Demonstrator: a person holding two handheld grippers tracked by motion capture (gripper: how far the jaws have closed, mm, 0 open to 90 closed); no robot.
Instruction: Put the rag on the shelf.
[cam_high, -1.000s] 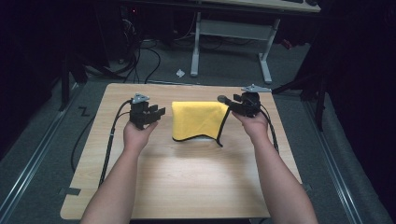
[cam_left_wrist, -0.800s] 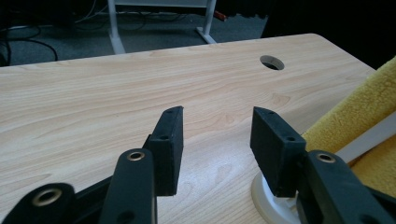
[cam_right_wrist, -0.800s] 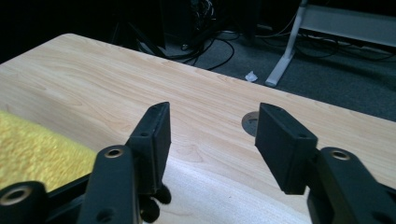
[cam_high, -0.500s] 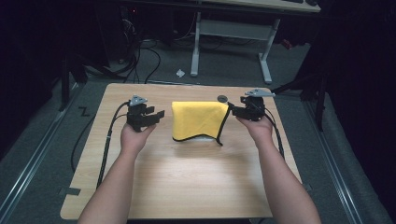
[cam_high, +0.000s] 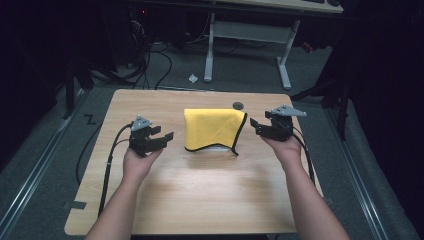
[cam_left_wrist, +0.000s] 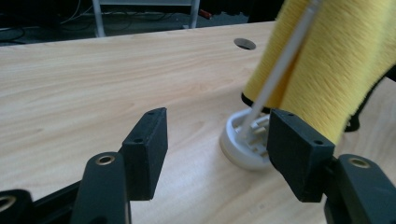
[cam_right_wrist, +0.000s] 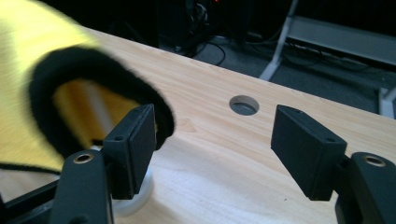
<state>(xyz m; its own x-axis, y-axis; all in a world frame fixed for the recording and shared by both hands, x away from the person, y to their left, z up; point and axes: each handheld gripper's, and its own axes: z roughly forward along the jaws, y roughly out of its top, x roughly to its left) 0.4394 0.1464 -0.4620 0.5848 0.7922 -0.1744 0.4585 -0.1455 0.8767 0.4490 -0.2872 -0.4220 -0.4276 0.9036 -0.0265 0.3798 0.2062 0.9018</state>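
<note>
A yellow cloth (cam_high: 212, 129) with black edging hangs over a white stand in the middle of the table. In the left gripper view the cloth (cam_left_wrist: 336, 60) drapes over the stand's thin white rod (cam_left_wrist: 280, 70) and round base (cam_left_wrist: 245, 144). My left gripper (cam_high: 167, 136) is a short way left of the cloth. Its jaws have just been opening and hold nothing (cam_left_wrist: 219, 126). My right gripper (cam_high: 255, 125) is just right of the cloth. It too has just been opening and is empty (cam_right_wrist: 212, 126), with the cloth's black hem (cam_right_wrist: 93, 70) beside its left jaw.
The wooden table (cam_high: 200, 200) has a round cable hole (cam_high: 238, 105) behind the cloth. Cables trail from both grippers over the table's sides. A white desk frame (cam_high: 250, 45) and loose cables stand on the floor beyond the far edge.
Both grippers have drawn away from the cloth's sides, the left to the left and nearer the person, the right to the right. Their jaws stand wider. The cloth stays hanging.
</note>
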